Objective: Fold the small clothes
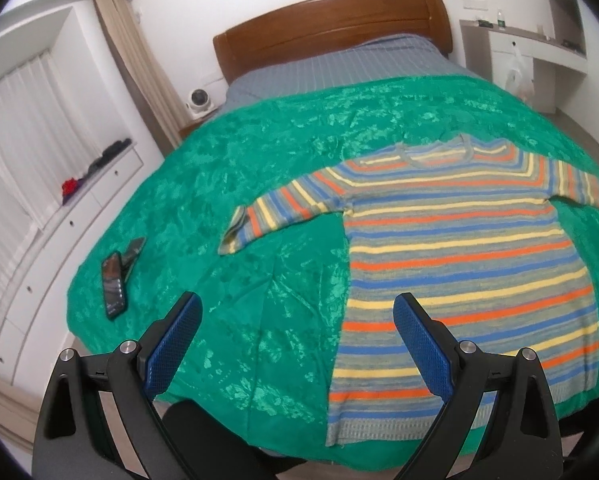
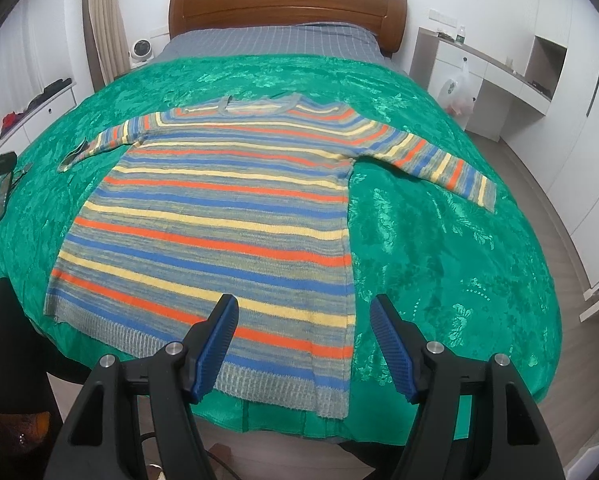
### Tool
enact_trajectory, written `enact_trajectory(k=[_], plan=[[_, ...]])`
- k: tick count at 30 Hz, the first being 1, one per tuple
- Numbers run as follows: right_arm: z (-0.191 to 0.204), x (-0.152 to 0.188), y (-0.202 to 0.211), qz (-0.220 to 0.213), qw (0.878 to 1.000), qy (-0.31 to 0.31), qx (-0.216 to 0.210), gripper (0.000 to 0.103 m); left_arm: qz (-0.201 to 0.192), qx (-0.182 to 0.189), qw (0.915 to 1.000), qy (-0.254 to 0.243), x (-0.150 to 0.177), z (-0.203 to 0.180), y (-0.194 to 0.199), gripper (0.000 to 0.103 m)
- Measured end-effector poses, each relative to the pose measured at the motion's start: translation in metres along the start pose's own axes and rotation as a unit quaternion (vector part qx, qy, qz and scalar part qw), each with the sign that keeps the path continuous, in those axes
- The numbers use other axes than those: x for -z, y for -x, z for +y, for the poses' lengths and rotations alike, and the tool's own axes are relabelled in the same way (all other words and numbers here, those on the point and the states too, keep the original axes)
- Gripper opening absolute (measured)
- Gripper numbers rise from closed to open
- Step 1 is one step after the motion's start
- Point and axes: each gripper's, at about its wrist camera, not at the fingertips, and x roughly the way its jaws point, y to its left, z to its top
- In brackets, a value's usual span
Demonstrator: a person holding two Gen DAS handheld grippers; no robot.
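A striped knit sweater (image 1: 451,256) in orange, blue, yellow and grey lies flat on a green bedspread (image 1: 259,208), both sleeves spread out, neck toward the headboard. It also shows in the right wrist view (image 2: 219,216). My left gripper (image 1: 295,312) is open and empty, held above the bed's near edge, over the sweater's lower left side. My right gripper (image 2: 303,316) is open and empty, above the sweater's lower right corner near the hem (image 2: 283,388).
A phone (image 1: 114,284) and another dark object (image 1: 133,252) lie on the bedspread (image 2: 439,240) left of the sweater. A wooden headboard (image 2: 287,4) is at the far end. White drawers (image 1: 79,208) stand left, a desk (image 2: 487,80) right.
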Motion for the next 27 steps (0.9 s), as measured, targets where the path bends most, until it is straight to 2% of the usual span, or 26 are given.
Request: enact_trajectory(k=[9,13,16,21,27], plan=[[0.001,0.0,0.0,-0.002,1.0,0.0,0.003,0.068,-0.023,0.002,0.9997,-0.005,-0.009,-0.003,0.013,0.099],[-0.003,0.002,0.0,-0.009,1.0,-0.003,0.006,0.068,-0.011,0.015,0.9998,0.003,-0.006,-0.003,0.004,0.1],[-0.01,0.006,-0.003,-0.015,1.0,-0.005,0.013,0.069,0.025,0.044,0.9984,0.024,0.006,0.002,-0.019,0.1],[-0.034,0.013,-0.015,-0.032,0.998,-0.009,0.044,0.07,0.081,0.09,0.9885,0.09,0.044,0.023,-0.074,0.1],[-0.077,0.007,-0.038,-0.055,0.996,-0.04,0.06,0.075,0.094,0.087,0.9827,0.134,0.071,0.047,-0.138,0.1]])
